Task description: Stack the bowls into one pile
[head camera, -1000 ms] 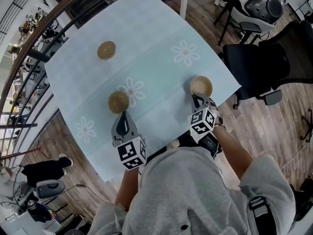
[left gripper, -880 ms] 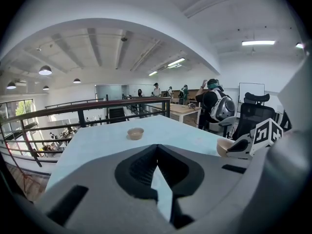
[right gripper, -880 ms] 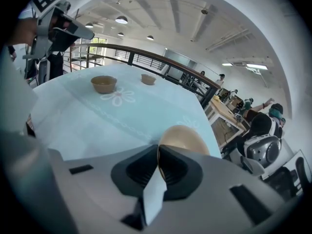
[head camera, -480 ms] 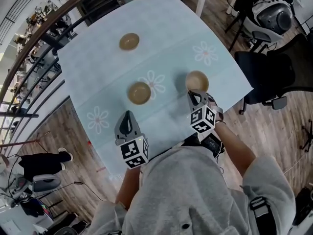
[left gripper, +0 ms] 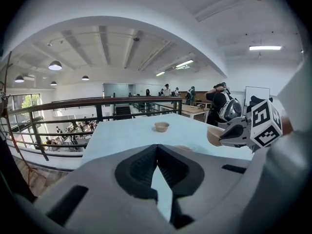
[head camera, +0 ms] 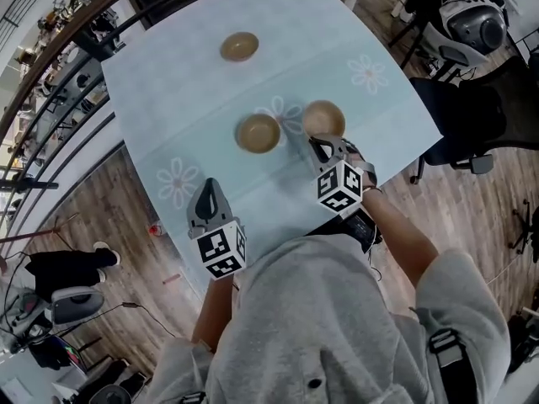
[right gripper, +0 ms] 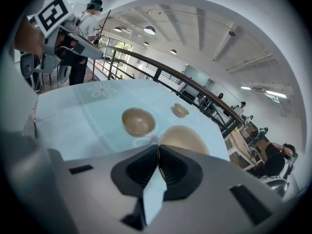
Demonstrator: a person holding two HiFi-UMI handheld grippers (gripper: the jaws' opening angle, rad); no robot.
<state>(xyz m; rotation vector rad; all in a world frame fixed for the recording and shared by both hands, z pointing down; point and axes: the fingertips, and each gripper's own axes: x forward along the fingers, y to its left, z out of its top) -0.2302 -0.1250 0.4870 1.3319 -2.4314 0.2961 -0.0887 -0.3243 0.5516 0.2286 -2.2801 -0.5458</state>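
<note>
- Pale blue flowered table [head camera: 168, 99] lies ahead of both my grippers.
- My right gripper [right gripper: 157, 149] is clamped on the rim of a tan bowl [right gripper: 184, 139] jutting beyond its tips.
- A second bowl [right gripper: 138, 121] sits just left of those jaws, a third bowl [right gripper: 180, 110] farther ahead.
- My left gripper [left gripper: 157, 152] has its jaws together, empty.

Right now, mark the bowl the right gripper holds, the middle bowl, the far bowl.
held bowl [head camera: 324, 118]: head view, centre of its inside.
middle bowl [head camera: 258, 133]: head view, centre of its inside.
far bowl [head camera: 239, 46]: head view, centre of its inside.
</note>
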